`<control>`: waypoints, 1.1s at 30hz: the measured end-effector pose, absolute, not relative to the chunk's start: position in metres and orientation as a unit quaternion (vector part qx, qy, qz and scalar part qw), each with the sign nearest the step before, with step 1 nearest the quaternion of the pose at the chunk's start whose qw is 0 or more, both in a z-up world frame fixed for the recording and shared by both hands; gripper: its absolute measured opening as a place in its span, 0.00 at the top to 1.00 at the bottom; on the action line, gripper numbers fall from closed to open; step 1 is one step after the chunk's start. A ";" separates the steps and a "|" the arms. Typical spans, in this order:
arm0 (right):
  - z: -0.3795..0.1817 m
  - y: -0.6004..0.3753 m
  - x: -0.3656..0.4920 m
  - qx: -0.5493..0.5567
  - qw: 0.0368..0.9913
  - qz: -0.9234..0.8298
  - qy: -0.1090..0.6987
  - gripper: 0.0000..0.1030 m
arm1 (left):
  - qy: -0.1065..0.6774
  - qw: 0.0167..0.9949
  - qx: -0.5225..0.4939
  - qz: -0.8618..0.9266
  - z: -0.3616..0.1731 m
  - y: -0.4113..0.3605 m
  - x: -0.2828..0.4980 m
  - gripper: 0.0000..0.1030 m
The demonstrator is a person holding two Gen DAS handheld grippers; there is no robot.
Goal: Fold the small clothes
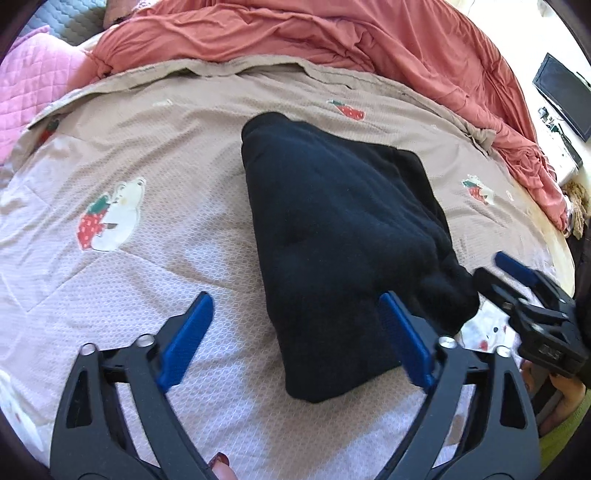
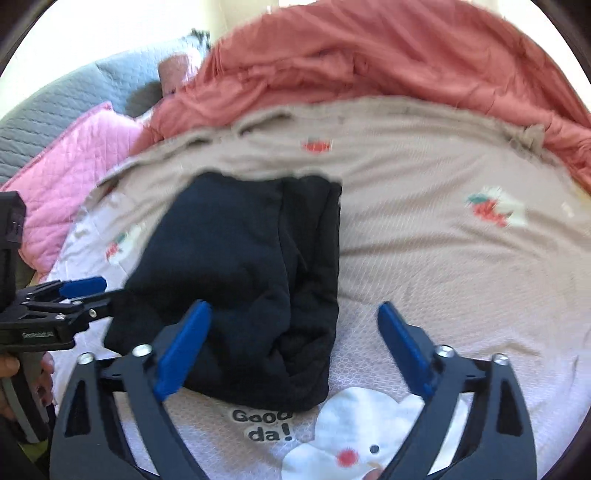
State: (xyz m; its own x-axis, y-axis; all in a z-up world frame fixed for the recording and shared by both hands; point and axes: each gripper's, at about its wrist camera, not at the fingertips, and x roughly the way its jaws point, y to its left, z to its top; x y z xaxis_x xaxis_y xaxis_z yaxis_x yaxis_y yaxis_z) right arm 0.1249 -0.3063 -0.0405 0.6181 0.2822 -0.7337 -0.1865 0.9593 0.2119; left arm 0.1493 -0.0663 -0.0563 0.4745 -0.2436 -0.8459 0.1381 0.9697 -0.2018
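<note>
Nearest the left wrist camera, the left hand-held gripper [image 1: 295, 339] stands released, its blue pads spread wide over the near end of a folded dark navy garment [image 1: 332, 236]; the right-side pad overlaps the cloth's near edge, while the other pad hangs over the bare bed cover [image 1: 166, 155]. Whether either pad touches the cloth cannot be told.

The right hand-held gripper [image 2: 293, 347] is likewise released, its left-side pad over the garment's near corner and its other pad above the cover beside it. Just below it on the cover sits a white bear print [image 2: 354, 443] with lettering.

The garment lies as a thick, several-layered bundle on the beige bed cover, roughly in its middle, narrow end toward the cameras. Strawberry-and-bear prints [image 1: 107, 218] dot the cover around it.

Farther back, a rumpled salmon-red duvet [image 1: 295, 33] is heaped along the cover's far edge, with a pink quilted pillow [image 1: 33, 85] and a grey quilted one [image 2: 55, 107] off to the left. At the far right a dark screen [image 1: 565, 96] stands.
</note>
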 end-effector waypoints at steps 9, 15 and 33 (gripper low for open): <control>0.006 -0.311 0.061 0.047 0.934 0.112 0.335 0.04 | 0.467 0.877 -0.039 -0.105 -0.022 -0.064 0.107 0.09; 0.017 -0.306 0.031 0.033 0.931 0.099 0.351 0.04 | 0.467 0.877 -0.030 -0.108 -0.015 -0.064 0.074 0.09; 0.030 -0.282 -0.020 0.030 0.933 0.088 0.348 0.04 | 0.459 0.881 -0.071 -0.086 -0.009 -0.029 0.017 0.09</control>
